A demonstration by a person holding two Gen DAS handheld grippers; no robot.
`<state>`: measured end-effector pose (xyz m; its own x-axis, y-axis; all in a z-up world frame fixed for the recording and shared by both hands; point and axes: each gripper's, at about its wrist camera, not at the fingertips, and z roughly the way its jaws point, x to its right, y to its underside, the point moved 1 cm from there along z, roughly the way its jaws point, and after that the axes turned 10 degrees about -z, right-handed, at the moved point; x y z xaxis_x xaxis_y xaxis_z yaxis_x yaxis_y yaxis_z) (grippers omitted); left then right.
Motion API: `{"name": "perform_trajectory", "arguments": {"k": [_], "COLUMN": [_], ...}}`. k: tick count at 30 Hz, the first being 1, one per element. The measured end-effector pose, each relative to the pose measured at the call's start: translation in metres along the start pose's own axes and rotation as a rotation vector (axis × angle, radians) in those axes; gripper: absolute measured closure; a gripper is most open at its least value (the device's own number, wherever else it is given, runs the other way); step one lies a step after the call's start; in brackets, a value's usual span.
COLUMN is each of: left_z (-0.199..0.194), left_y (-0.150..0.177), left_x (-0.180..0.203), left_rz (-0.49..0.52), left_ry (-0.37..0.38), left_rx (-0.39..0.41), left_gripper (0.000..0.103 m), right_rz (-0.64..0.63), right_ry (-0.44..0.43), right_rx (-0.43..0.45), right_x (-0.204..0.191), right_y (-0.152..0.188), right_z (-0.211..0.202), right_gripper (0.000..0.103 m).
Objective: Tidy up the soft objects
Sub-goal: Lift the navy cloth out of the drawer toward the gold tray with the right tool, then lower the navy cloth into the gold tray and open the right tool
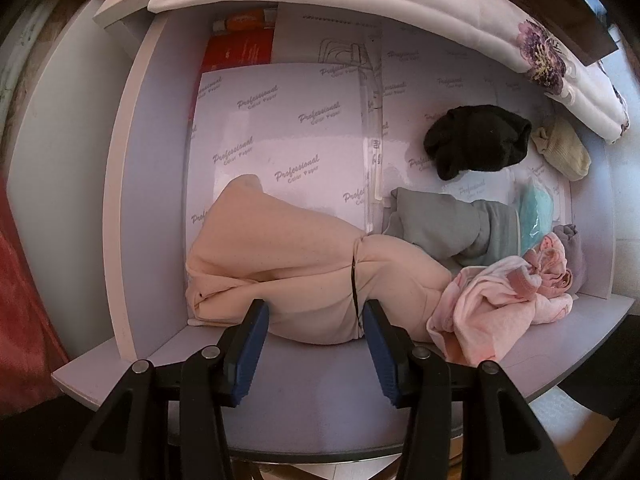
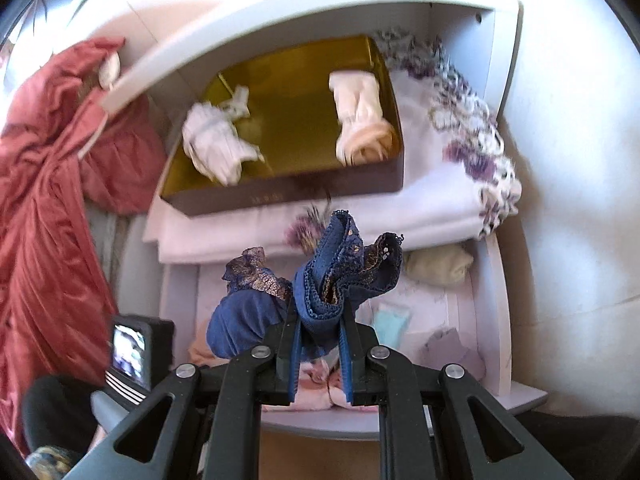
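Note:
In the left wrist view I look straight down into a paper-lined drawer (image 1: 280, 120). A rolled peach garment (image 1: 304, 268) with a black band around it lies at the near side. My left gripper (image 1: 316, 320) hangs over its near edge, jaws half apart, and the cloth between them looks smooth and unpinched. In the right wrist view my right gripper (image 2: 320, 314) is shut on a dark blue lace garment (image 2: 340, 264), held up above the drawer. Beyond it a brown box with gold lining (image 2: 280, 196) holds a white cloth (image 2: 216, 144) and a cream roll (image 2: 360, 120).
The drawer also holds a black bundle (image 1: 476, 142), a beige sock (image 1: 564, 148), a grey garment (image 1: 440, 224), a teal packet (image 1: 538, 212) and crumpled pink cloth (image 1: 500, 304). The box rests on a white quilt with purple flowers (image 2: 440, 184). Red fabric (image 2: 48, 200) hangs at the left.

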<state>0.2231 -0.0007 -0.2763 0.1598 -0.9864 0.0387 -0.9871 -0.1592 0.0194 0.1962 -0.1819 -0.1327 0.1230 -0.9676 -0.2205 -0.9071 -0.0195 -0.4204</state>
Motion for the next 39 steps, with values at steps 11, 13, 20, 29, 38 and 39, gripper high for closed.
{"name": "perform_trajectory", "arguments": {"k": [11,13,20,29,38,39], "left_z": [-0.003,-0.003,-0.006,-0.001,0.001,0.001], "left_y": [0.0,0.0,0.0,-0.002,-0.008,-0.007], "left_x": [0.008,0.009,0.009,0.009,0.009,0.01], "left_rz": [0.013,0.017,0.019,0.016,0.016,0.015], "left_ry": [-0.01,-0.012,-0.018,-0.018,-0.023,-0.023], "left_rx": [0.001,0.0,-0.006,-0.015,-0.015,-0.015], "left_gripper": [0.053,0.053,0.053,0.053,0.053,0.053], "right_rz": [-0.002,0.02,0.083,0.113,-0.015,-0.031], "right_ry": [0.039,0.053,0.136,0.226,0.266,0.268], "right_rx": [0.165,0.196,0.239,0.244,0.191,0.18], "right_x": [-0.015,-0.015,-0.018,-0.021,-0.035,-0.036], "right_y": [-0.077,-0.092,-0.13,-0.166,-0.182,-0.183], "right_z": [-0.011,-0.008,0.027,0.079,0.123,0.128], "right_gripper": [0.087,0.087,0.087,0.087,0.086,0.086]}}
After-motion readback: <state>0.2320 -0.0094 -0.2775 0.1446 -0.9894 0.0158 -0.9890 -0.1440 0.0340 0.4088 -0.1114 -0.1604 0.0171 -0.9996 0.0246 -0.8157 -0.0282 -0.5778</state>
